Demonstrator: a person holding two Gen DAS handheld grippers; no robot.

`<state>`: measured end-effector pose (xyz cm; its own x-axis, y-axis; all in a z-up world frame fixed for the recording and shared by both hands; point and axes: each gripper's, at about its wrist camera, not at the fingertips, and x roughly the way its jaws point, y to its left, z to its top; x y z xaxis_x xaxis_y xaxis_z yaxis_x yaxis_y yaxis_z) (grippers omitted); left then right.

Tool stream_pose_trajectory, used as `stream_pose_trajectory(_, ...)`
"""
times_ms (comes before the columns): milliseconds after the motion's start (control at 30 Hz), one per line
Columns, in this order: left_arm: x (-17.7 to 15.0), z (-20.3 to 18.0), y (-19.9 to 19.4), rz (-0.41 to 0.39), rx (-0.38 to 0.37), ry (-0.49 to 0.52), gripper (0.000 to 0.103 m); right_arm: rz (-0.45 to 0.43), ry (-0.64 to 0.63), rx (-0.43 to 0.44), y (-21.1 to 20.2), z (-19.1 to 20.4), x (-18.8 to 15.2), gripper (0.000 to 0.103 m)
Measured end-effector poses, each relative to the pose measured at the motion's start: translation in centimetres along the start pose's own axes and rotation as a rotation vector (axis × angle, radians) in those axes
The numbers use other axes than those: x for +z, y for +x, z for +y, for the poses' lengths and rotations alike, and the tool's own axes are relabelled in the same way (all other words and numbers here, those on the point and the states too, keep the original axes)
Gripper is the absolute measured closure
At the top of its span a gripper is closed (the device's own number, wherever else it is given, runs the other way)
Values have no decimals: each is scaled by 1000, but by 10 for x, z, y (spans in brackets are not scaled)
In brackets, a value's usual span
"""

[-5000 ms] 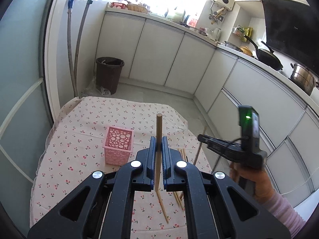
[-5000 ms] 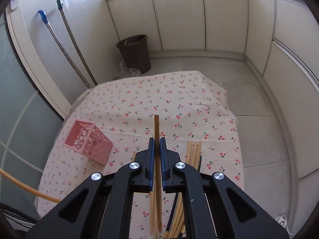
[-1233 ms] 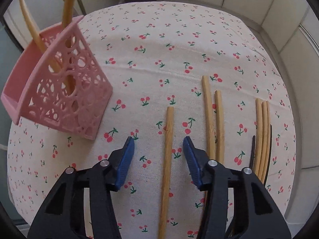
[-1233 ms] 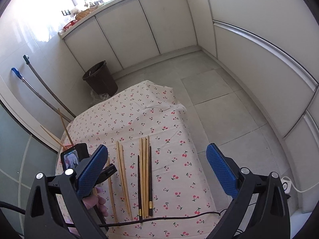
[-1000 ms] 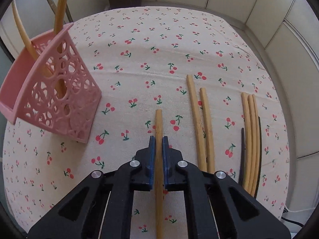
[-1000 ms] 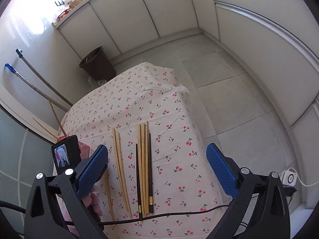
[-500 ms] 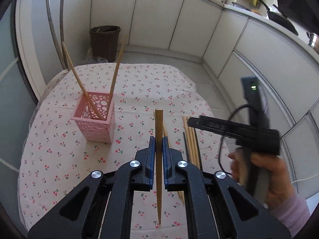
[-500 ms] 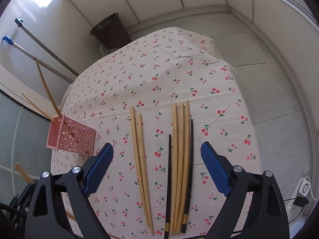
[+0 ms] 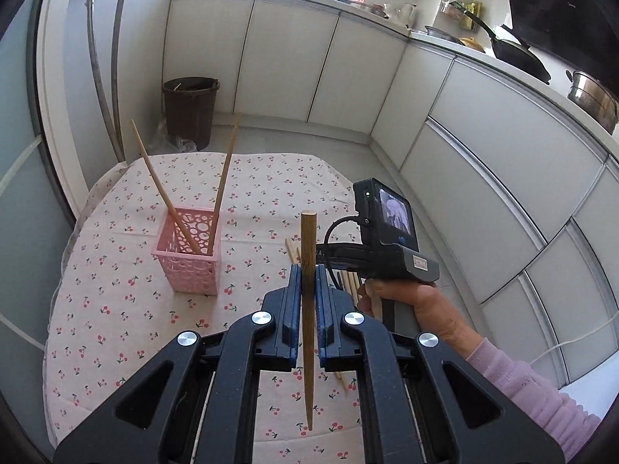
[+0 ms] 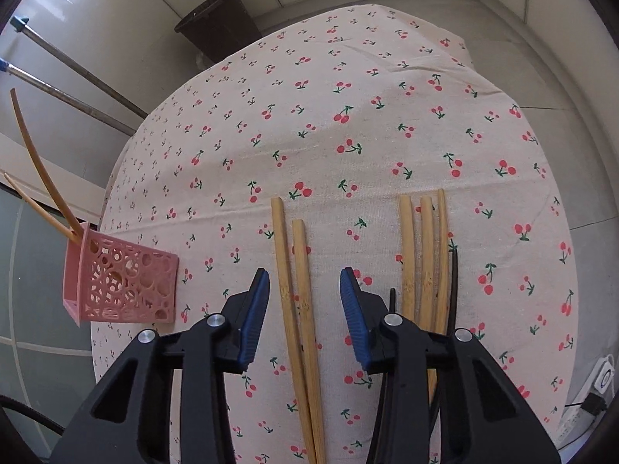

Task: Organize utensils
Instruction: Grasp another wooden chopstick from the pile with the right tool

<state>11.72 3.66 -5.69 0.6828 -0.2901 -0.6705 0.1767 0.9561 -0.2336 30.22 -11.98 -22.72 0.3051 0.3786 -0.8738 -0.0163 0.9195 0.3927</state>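
Note:
My left gripper (image 9: 305, 276) is shut on a bamboo chopstick (image 9: 308, 309) and holds it upright above the table, right of the pink perforated holder (image 9: 189, 257). The holder has two chopsticks (image 9: 220, 187) leaning in it. My right gripper (image 10: 303, 284) is open, low over a pair of bamboo chopsticks (image 10: 300, 290) lying on the cherry-print cloth (image 10: 329, 116), its fingers on either side of them. The holder also shows in the right wrist view (image 10: 120, 282), at the left.
A bundle of bamboo and dark chopsticks (image 10: 425, 263) lies right of the pair. A brown bin (image 9: 189, 110) stands on the floor beyond the table. White cabinets (image 9: 483, 147) run along the back and right. The table edge drops off at right.
My left gripper closed on a chopstick on the cloth and lifted it upright. My right gripper came down from high above the table to straddle the pair of chopsticks.

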Motion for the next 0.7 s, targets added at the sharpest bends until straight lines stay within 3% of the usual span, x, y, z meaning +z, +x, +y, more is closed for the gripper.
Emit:
stream_pose_trajectory(267,-2,4,4,18,11,1,97,2,-12,-47,21,5,4,85)
stream_pose_trajectory(600,-1,8,3,26,22,-9,97,-11,-52,-65,26,6,5,96)
stream_pose_trajectory(700,-2,8,5,30,25,-8,97,-22,-96,-105,26,12,0,96)
